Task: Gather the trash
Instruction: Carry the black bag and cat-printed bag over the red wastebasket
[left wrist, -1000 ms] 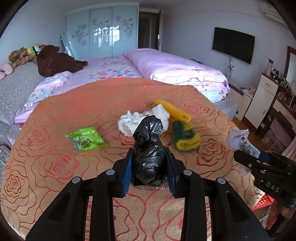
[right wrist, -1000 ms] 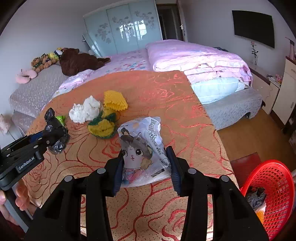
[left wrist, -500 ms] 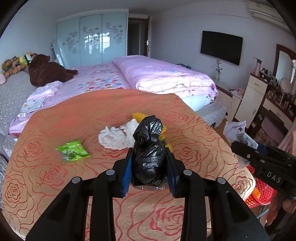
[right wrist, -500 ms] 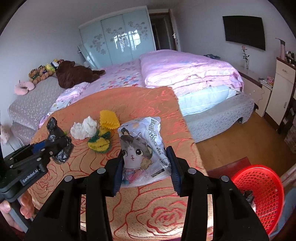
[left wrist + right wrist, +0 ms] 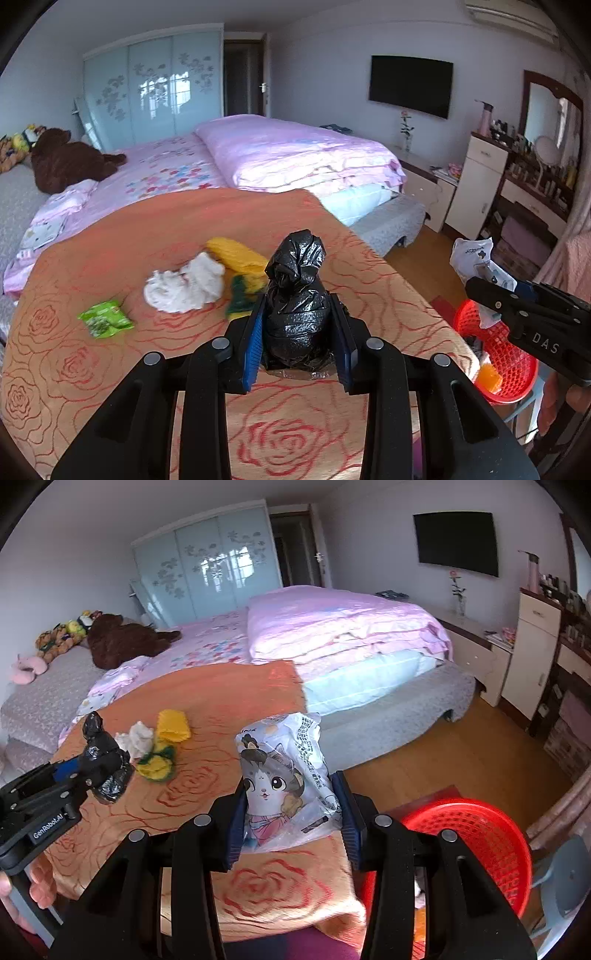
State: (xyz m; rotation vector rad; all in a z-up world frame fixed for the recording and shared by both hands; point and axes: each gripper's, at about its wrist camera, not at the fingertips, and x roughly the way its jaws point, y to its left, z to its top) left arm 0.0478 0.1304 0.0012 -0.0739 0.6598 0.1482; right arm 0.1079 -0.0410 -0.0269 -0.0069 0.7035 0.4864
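Note:
My left gripper [image 5: 297, 343] is shut on a tied black plastic bag [image 5: 297, 306] and holds it above the orange rose-patterned blanket [image 5: 110, 369]; it also shows in the right wrist view [image 5: 105, 764]. My right gripper [image 5: 291, 819] is shut on a white cat-print wrapper [image 5: 286, 775], held near the blanket's right edge, left of the red mesh basket [image 5: 476, 842]. The wrapper [image 5: 478, 260] shows above the basket [image 5: 509, 362] in the left wrist view. On the blanket lie a green snack packet [image 5: 105, 317], crumpled white tissue [image 5: 184, 282] and yellow-green netting [image 5: 240, 269].
A pink-quilted bed [image 5: 288, 155] lies behind the blanket. A brown plush bear [image 5: 66, 162] sits at the far left. White cabinets [image 5: 476, 184] and a dresser stand at the right on the wooden floor [image 5: 461, 760]. The basket holds some trash [image 5: 487, 376].
Both grippers have moved right, each still holding its item. The red basket has come into the left wrist view and looms larger and closer in the right wrist view.

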